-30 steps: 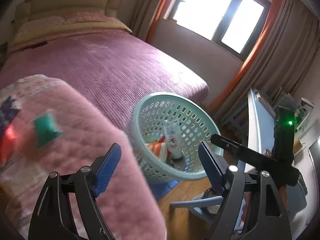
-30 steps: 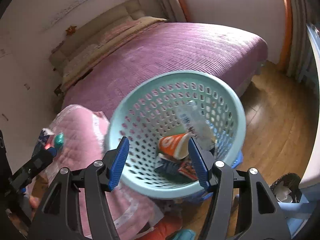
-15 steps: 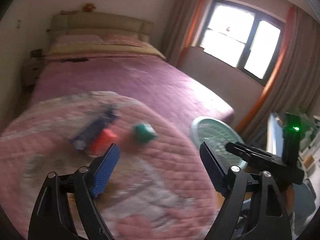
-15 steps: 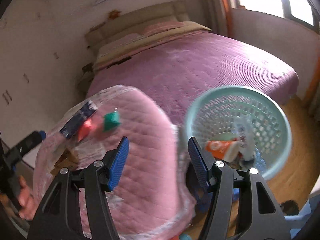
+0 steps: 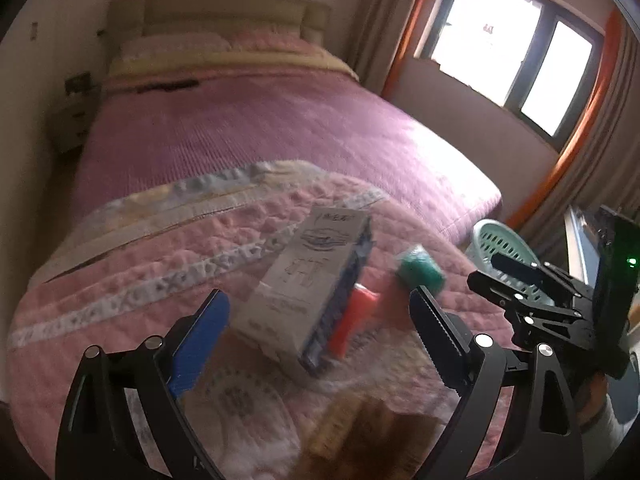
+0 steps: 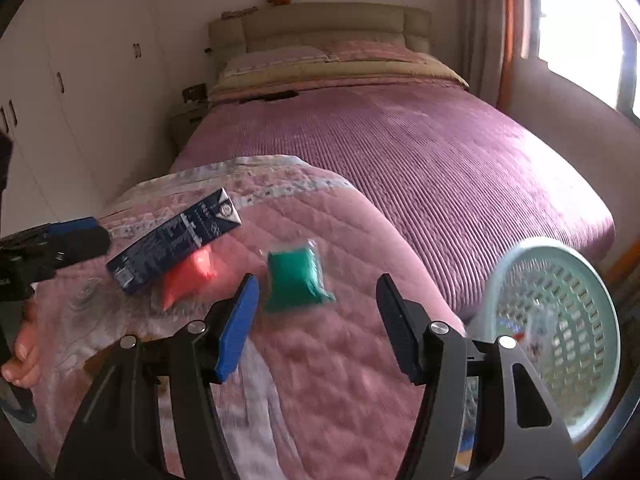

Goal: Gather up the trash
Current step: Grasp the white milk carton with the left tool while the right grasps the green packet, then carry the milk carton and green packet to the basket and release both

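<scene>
A white and dark blue carton [image 5: 308, 284] [image 6: 176, 242] lies on a pink quilt [image 5: 160, 280] [image 6: 340, 340], with a red packet [image 5: 354, 320] [image 6: 188, 276] against it and a green packet [image 5: 420, 272] [image 6: 296, 280] a little apart. My left gripper [image 5: 320, 328] hovers just short of the carton, its jaws opening, nothing pressed between them. My right gripper [image 6: 316, 324] stands open just before the green packet, nothing held. The pale green basket [image 6: 556, 332] [image 5: 504, 248] with trash in it sits off the quilt's right side.
The purple bed [image 6: 400, 152] stretches behind the quilt to a beige headboard [image 6: 320, 28]. White wardrobe doors [image 6: 60, 100] line the left wall. A window [image 5: 512, 40] with orange curtains is at the right. A hand [image 6: 24, 344] holds the left gripper.
Both views swung left from the basket to the quilt. The carton and packets now lie close before the grippers. The left jaws stand wider.
</scene>
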`<action>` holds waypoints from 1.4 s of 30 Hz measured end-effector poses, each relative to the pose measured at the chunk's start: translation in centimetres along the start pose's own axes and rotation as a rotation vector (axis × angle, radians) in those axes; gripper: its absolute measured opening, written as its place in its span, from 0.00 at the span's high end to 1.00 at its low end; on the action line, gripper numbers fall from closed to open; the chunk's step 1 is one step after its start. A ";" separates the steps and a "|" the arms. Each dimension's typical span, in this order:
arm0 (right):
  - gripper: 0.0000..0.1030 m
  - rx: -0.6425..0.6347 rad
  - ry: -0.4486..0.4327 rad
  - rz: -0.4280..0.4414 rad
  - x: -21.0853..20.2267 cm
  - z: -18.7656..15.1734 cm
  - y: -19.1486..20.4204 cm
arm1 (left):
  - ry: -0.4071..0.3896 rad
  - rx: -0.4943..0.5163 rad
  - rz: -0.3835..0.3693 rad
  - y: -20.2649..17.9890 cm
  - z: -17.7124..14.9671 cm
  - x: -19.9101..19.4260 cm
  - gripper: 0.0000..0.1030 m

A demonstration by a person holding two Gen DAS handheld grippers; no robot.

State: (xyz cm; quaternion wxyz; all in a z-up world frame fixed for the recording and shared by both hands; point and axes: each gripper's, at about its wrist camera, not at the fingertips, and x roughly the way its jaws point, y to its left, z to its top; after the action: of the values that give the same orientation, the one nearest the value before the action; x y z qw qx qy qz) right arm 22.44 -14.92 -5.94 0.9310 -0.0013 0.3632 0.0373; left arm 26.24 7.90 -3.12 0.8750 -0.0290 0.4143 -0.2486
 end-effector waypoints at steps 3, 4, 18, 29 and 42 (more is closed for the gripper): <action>0.44 0.003 0.007 0.016 2.0 0.3 0.5 | 0.044 -0.017 -0.025 1.1 0.6 2.2 0.14; 0.44 0.003 0.005 0.015 2.6 0.4 0.7 | 0.053 -0.027 -0.034 1.4 0.6 2.7 0.14; 0.43 0.040 0.075 0.056 6.0 0.0 0.0 | 0.131 -0.006 -0.046 0.9 0.1 6.3 0.31; 0.63 -0.009 0.104 0.028 6.8 -0.2 1.1 | 0.066 -0.060 -0.027 0.8 -0.3 3.9 0.44; 0.65 0.011 -0.070 0.111 0.5 -1.6 0.0 | -0.076 -0.046 0.002 -3.1 -0.7 -4.6 0.44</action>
State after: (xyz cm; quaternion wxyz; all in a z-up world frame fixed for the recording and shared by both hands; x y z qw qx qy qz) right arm 21.77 -14.93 -7.47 0.9397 0.0253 0.3299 0.0868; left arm 22.03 7.44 0.45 0.8896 -0.0579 0.3863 -0.2368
